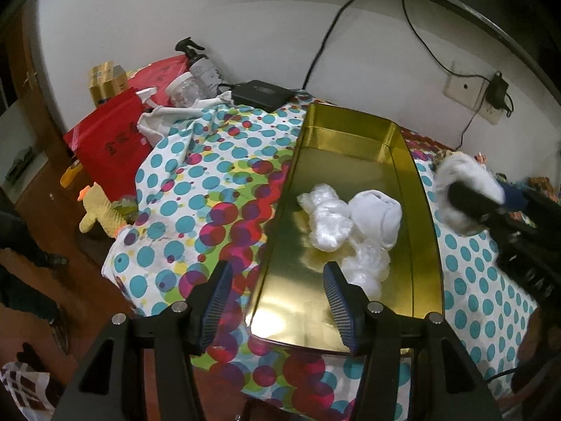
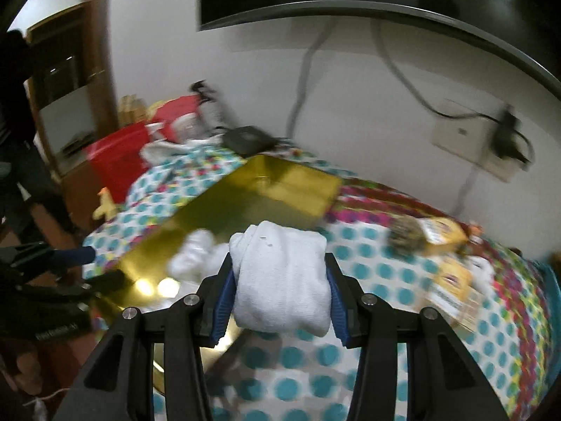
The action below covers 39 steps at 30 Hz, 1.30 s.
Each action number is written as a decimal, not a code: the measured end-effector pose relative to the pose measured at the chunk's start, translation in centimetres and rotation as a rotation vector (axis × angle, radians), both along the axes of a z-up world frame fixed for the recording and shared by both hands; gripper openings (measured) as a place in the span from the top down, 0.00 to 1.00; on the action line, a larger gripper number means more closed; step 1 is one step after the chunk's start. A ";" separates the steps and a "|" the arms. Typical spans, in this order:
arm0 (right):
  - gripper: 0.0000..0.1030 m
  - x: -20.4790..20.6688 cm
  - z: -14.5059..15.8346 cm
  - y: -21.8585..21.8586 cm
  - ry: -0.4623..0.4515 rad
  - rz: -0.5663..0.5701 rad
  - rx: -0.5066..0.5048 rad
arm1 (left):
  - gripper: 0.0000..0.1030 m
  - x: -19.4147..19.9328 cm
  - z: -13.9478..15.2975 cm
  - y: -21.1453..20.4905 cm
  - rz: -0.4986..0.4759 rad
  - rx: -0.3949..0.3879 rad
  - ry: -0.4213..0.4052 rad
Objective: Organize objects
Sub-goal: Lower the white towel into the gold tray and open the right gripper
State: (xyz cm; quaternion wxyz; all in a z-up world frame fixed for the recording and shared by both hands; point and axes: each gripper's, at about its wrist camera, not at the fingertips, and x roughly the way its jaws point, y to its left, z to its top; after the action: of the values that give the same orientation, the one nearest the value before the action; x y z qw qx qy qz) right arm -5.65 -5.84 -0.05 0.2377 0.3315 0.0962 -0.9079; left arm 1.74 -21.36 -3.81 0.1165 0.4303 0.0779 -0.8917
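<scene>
Gold-coloured, shiny metal, the long tin [image 1: 354, 189] lies on a polka-dot cloth [image 1: 196, 189]; inside it sit crinkled plastic wads [image 1: 329, 221] and a rolled white sock [image 1: 380, 212], while the left gripper [image 1: 277, 301] straddles its near rim, jaws apart, holding nothing. Right wrist view: the right gripper [image 2: 278, 298] pinches a soft ribbed white sock roll [image 2: 280, 277] beside the tin [image 2: 245, 196]

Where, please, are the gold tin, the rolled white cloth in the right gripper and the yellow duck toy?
gold tin [image 1: 354, 133], left wrist view, far inner wall.
rolled white cloth [image 2: 280, 273], right wrist view, middle of the roll.
right gripper [image 2: 278, 280], right wrist view, midway between its fingertips.
yellow duck toy [image 1: 96, 207], left wrist view, body.
</scene>
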 end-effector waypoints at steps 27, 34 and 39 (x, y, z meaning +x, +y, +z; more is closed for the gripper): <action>0.46 -0.3 -3.6 -7.5 -0.092 0.131 0.043 | 0.46 0.4 -1.3 -3.1 0.059 0.072 -0.022; 0.18 0.4 -1.8 -5.2 -0.023 0.117 -0.014 | 0.46 -0.1 -1.1 -1.9 0.041 0.057 -0.030; 0.18 0.8 -0.6 -2.1 0.025 0.060 -0.025 | 0.46 -0.6 -0.4 -0.5 0.014 0.042 -0.020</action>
State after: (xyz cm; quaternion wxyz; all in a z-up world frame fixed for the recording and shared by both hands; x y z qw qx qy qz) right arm -4.84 -7.95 -0.66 0.2680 0.3140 0.0976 -0.9056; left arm 1.18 -21.88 -4.26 0.1146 0.4412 0.0984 -0.8846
